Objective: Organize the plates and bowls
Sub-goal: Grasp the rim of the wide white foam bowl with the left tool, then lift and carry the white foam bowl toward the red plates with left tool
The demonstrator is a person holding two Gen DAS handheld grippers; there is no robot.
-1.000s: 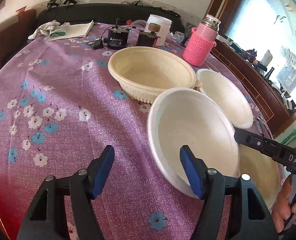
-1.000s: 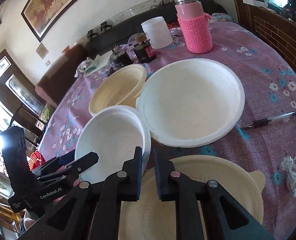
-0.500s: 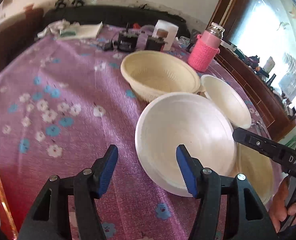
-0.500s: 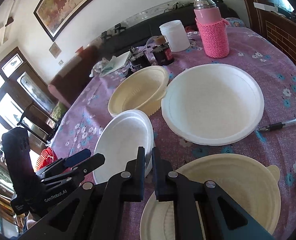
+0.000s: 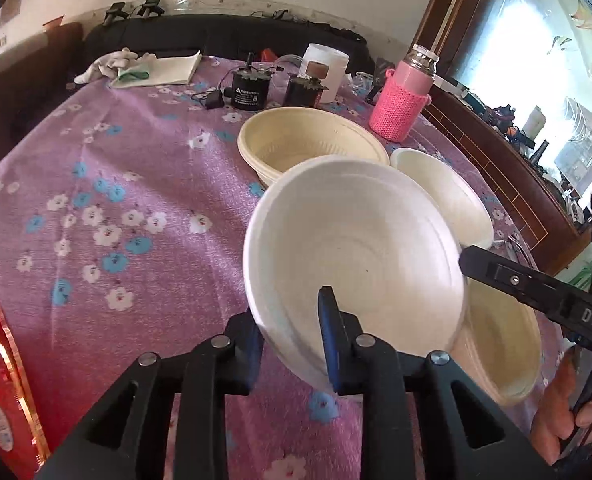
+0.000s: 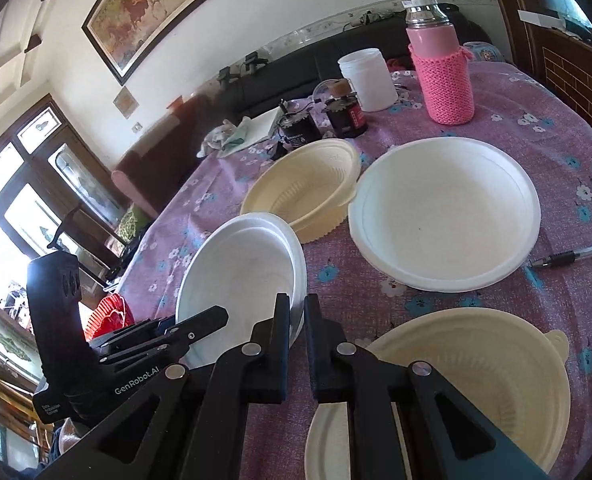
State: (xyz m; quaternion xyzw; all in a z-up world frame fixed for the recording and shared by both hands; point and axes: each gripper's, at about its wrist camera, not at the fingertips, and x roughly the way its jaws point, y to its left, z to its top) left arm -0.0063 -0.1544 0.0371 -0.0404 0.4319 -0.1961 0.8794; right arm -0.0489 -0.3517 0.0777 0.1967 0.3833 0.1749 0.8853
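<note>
**Left wrist view: white bowl pinched at its rim, tilted over the table**

Left wrist view shows the left gripper [image 5: 292, 332] closing on the near rim of the white bowl [image 5: 355, 248], one blue pad inside the wall and the other outside it. The bowl is tilted, its far edge raised toward the cream bowl [image 5: 311, 144] behind it. The right gripper [image 6: 294, 316] has its jaws drawn together with nothing between them, and hovers near the bowl's right edge, above the cream lidded dish [image 6: 467, 380].

What could go wrong: the grip is on a thin rim at one edge only, so the bowl's own weight could swing it down or let it slide out of the pads. In the right wrist view the rim looks doubled, possibly two bowls nested; if so, the inner or outer one could separate and drop. A swing toward the right could also knock the right gripper or the dish below it. The large white plate [image 6: 443, 216] and the pen [image 6: 571, 256] lie well apart from this.

Hard to make out: whether the bowl's low edge rests on the purple tablecloth [image 5: 136, 184] or is clear of it, since the fingers hide that spot. The outer pad is mostly hidden by the bowl wall. The dish is cut off at the bottom of the frame.
</note>
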